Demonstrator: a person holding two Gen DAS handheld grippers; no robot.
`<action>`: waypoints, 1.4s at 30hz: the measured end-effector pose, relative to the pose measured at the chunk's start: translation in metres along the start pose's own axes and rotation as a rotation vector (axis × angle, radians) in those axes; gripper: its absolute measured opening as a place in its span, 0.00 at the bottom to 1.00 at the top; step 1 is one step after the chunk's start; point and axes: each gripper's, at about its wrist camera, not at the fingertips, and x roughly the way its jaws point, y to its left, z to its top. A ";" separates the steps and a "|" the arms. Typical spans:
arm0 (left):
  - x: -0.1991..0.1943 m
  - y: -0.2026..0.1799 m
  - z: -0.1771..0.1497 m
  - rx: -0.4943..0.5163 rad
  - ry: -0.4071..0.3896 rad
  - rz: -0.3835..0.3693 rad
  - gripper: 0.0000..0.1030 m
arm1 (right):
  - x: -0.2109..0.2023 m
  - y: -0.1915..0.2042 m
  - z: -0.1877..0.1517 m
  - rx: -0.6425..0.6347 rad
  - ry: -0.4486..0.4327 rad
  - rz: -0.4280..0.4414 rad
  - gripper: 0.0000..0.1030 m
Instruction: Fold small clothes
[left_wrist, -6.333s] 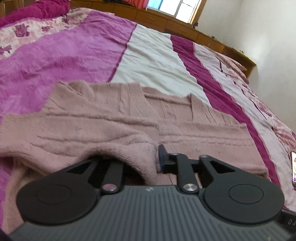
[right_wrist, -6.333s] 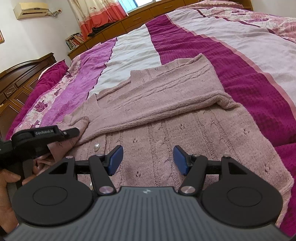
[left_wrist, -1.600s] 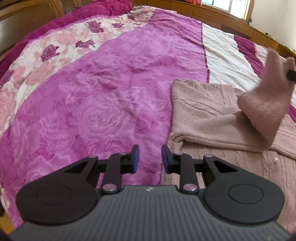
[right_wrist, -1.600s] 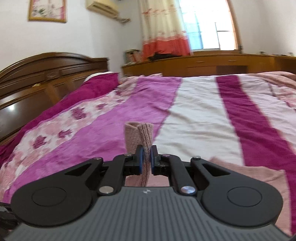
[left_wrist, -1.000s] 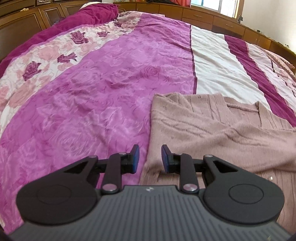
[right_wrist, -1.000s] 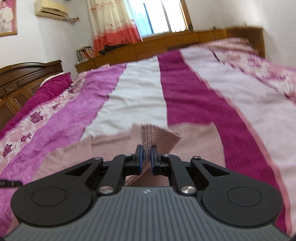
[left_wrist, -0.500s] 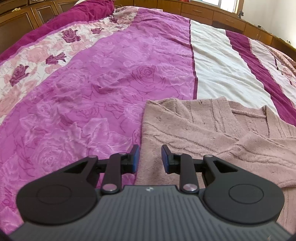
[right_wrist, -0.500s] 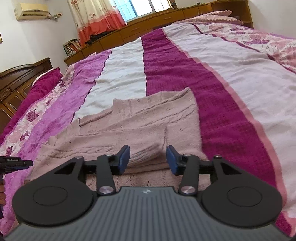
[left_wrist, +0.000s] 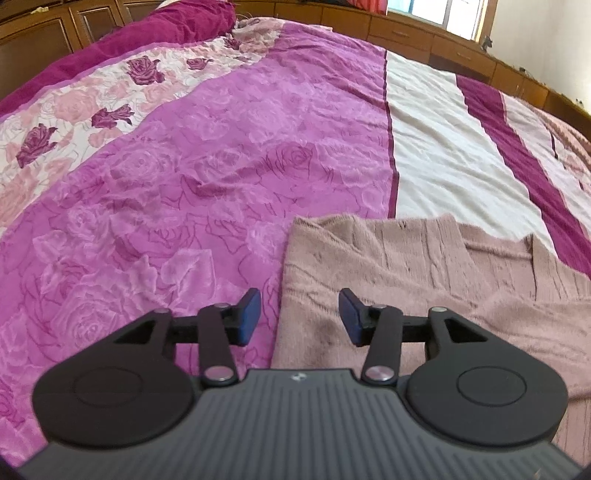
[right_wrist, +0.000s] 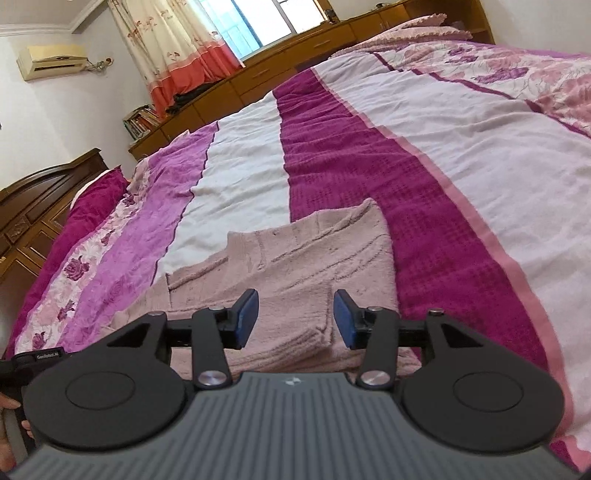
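Observation:
A dusty pink knit cardigan (left_wrist: 424, 280) lies flat on the bed, its sleeves folded across its body. My left gripper (left_wrist: 300, 317) hovers over the cardigan's left edge. Its jaws are opening, the edge shows below the gap, and neither blue pad touches it. In the right wrist view the cardigan (right_wrist: 295, 266) stretches away from me. My right gripper (right_wrist: 294, 319) is open just above the folded sleeve cuff and holds nothing. The left gripper (right_wrist: 37, 358) also shows at that view's far left, held by a hand (right_wrist: 5, 406).
The bedspread (left_wrist: 221, 166) runs in magenta, white and rose-print stripes. A dark wooden headboard (right_wrist: 33, 206) stands to the left, with low wooden cabinets (right_wrist: 314, 40) under a curtained window at the far side. A magenta pillow (left_wrist: 166, 26) lies by the headboard.
My right gripper opened and let go of the sleeve, which now lies across the cardigan. My left gripper shifted over the cardigan's left edge and its jaws widened.

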 end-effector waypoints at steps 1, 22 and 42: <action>0.002 0.001 0.001 -0.008 -0.002 -0.004 0.47 | 0.003 0.000 0.001 -0.002 0.005 0.003 0.52; 0.058 -0.002 0.005 -0.045 -0.033 -0.157 0.21 | 0.033 -0.011 -0.013 0.019 0.040 0.004 0.65; 0.048 0.022 0.001 -0.059 -0.104 -0.062 0.18 | 0.046 -0.002 -0.015 -0.033 0.056 -0.003 0.65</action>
